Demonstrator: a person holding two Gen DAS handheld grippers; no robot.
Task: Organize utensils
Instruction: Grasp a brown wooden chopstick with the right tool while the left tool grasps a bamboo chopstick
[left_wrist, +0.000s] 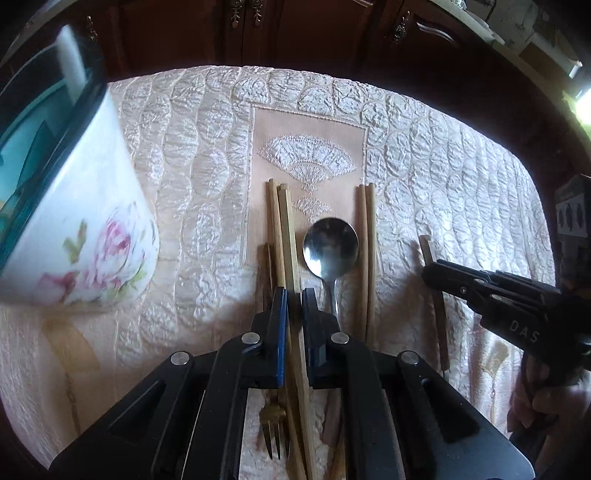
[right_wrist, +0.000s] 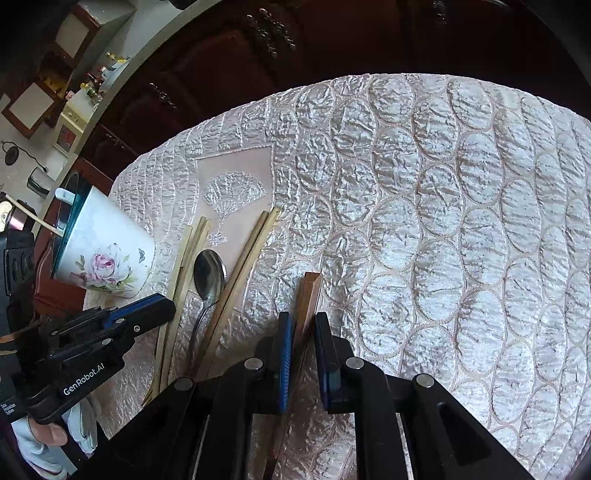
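My left gripper (left_wrist: 294, 295) stands narrowly open over a pair of light wooden chopsticks (left_wrist: 284, 229); one stick runs between the fingers. A steel spoon (left_wrist: 330, 245) lies just right of them, then a second light pair (left_wrist: 367, 236). A brass fork (left_wrist: 274, 421) lies under the gripper. My right gripper (right_wrist: 303, 325) is nearly closed around a dark brown chopstick pair (right_wrist: 310, 291), which also shows in the left wrist view (left_wrist: 430, 258). A floral white mug (left_wrist: 92, 236) lies tipped on its side at the left, with something white in it.
The quilted cream tablecloth (right_wrist: 443, 221) covers the table, with a fan-embroidered panel (left_wrist: 308, 155) under the utensils. Dark wooden cabinets (left_wrist: 258, 33) stand beyond the far table edge. The mug also shows in the right wrist view (right_wrist: 107, 254).
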